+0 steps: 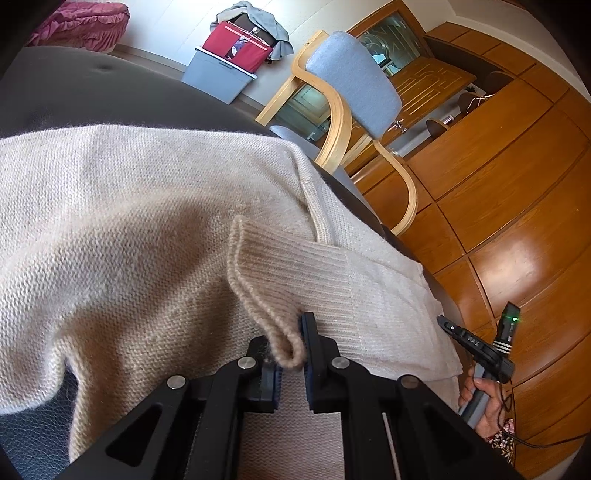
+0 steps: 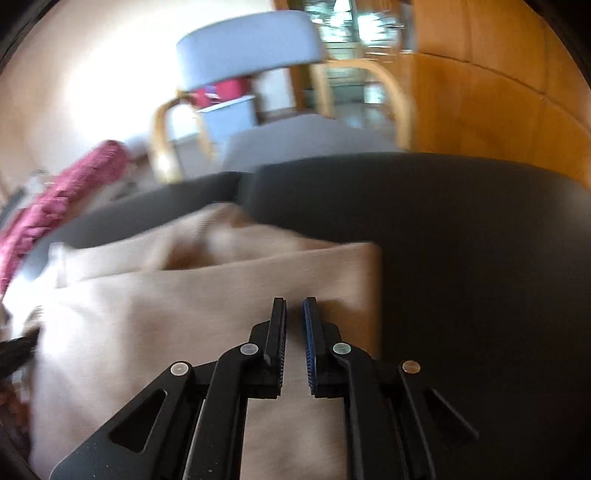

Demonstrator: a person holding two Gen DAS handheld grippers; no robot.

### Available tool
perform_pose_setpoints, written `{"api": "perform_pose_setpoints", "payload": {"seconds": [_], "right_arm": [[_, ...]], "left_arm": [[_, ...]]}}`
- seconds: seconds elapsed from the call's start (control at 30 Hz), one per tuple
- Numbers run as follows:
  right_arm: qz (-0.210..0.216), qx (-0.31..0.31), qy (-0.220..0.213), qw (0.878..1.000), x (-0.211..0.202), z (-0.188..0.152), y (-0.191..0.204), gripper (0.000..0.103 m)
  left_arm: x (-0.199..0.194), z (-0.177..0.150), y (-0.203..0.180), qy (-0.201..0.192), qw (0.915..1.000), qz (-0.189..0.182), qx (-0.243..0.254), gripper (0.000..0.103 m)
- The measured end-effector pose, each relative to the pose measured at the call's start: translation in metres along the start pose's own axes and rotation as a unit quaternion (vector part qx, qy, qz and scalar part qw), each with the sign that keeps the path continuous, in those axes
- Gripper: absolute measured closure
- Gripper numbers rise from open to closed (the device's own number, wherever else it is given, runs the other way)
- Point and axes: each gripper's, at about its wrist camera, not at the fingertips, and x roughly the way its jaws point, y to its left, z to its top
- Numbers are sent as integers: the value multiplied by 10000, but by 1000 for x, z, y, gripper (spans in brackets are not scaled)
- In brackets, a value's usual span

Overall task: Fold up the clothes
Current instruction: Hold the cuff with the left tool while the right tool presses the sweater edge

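A beige knitted sweater (image 1: pixel 129 221) lies spread on a dark leather seat (image 1: pixel 92 96). One sleeve is folded across it, and its ribbed cuff (image 1: pixel 258 280) ends in a small loop. My left gripper (image 1: pixel 291 332) is shut on that loop, with the right finger (image 1: pixel 310 332) pressed against it. In the blurred right wrist view the sweater (image 2: pixel 166 314) lies with a straight edge on the dark seat (image 2: pixel 461 240). Just above it near that edge, my right gripper (image 2: pixel 294 304) has its jaws nearly together with nothing between them. A hand (image 1: pixel 480 402) holds a grey handle at the lower right of the left wrist view.
A chair (image 1: pixel 354 81) with grey-blue cushions and a bent wooden frame stands just beyond the seat. A grey bin (image 1: pixel 218 77) piled with red and grey clothes is by the wall. Pink ruffled fabric (image 1: pixel 81 26) lies at the far left. Wooden floor (image 1: pixel 517 221) runs along the right.
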Motion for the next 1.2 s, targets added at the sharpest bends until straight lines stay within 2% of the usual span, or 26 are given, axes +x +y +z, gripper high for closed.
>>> {"api": "perform_pose_setpoints", "payload": {"seconds": [0.17,0.27,0.3,0.43,0.5,0.6,0.77,0.8,0.9,0.97,1.07,1.2], "right_arm": [[201,1274,-243,9913,-3,-10,-53,94],[-11,1450,-187,9893,-6,-11,-59,89],[-64,1377,-222,9902,-10,-9,-56,89],[8,122,-686,9976,-34,-1,-1,89],[98,-374,-428,9983,-22,2,24,89],[117,-551,-30,9984,4,7,35,89],[210,-251,116,9994,25,22,23,89],[174,-144,124,9997,29,23,18,92],[163,271,74,9995,33,24,4,93],[171,328,49,9993,34,24,3,93],[142,234,101,9996,25,28,10,92],[523,-133,-110,9985,23,38,34,89]], "left_arm": [[1,0,-1,2,10000,-8,-3,94],[2,-1,-1,-1,10000,-21,-20,94],[2,-1,-1,-4,10000,-20,-22,94],[3,-2,-1,-5,10000,-27,-35,94],[4,-2,-1,-5,10000,-28,-37,94],[4,-3,-1,-3,10000,-28,-36,94],[4,-3,0,1,10000,-36,-43,94],[4,-3,0,1,10000,-46,-51,94],[4,-3,1,0,9999,-70,-73,94],[4,-3,1,1,9999,-75,-77,94],[4,-3,2,1,9999,-79,-77,94],[4,-2,3,6,9999,-87,-81,94]]}}
